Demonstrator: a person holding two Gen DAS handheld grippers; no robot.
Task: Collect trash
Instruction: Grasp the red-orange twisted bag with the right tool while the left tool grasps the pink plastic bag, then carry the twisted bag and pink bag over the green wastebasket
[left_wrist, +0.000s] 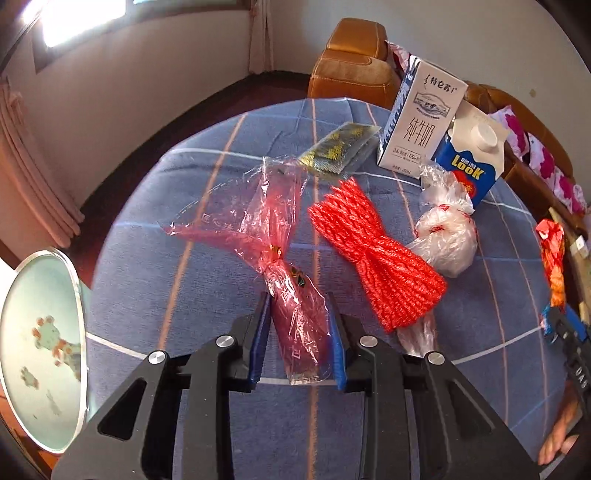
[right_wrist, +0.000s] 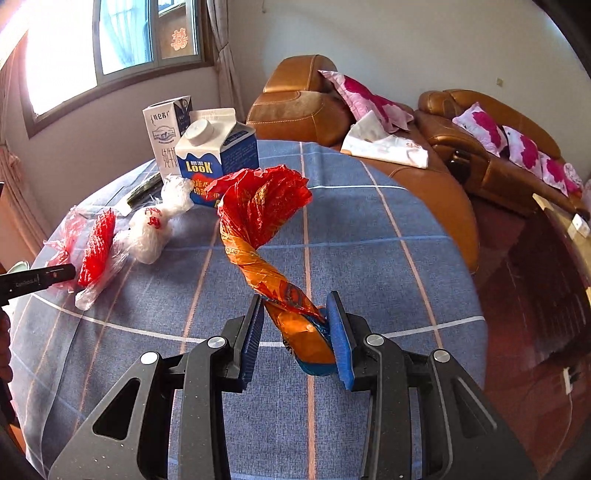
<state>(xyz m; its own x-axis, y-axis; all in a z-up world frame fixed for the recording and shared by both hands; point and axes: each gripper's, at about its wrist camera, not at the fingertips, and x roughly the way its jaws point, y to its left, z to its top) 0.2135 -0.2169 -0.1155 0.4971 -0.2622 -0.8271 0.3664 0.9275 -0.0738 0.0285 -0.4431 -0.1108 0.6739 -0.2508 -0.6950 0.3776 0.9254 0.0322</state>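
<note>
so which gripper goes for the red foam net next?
Neither is free. Left gripper sits closer: the red foam net lies just beside it, but its jaws grip the pink cellophane wrapper. Right gripper holds the orange wrapper, farther away.

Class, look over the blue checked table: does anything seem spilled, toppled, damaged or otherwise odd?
Nothing spilled or toppled. Both cartons, the white milk carton and the blue carton, stand upright. The rest is crumpled litter lying flat, like the red net and knotted white bag.
</note>
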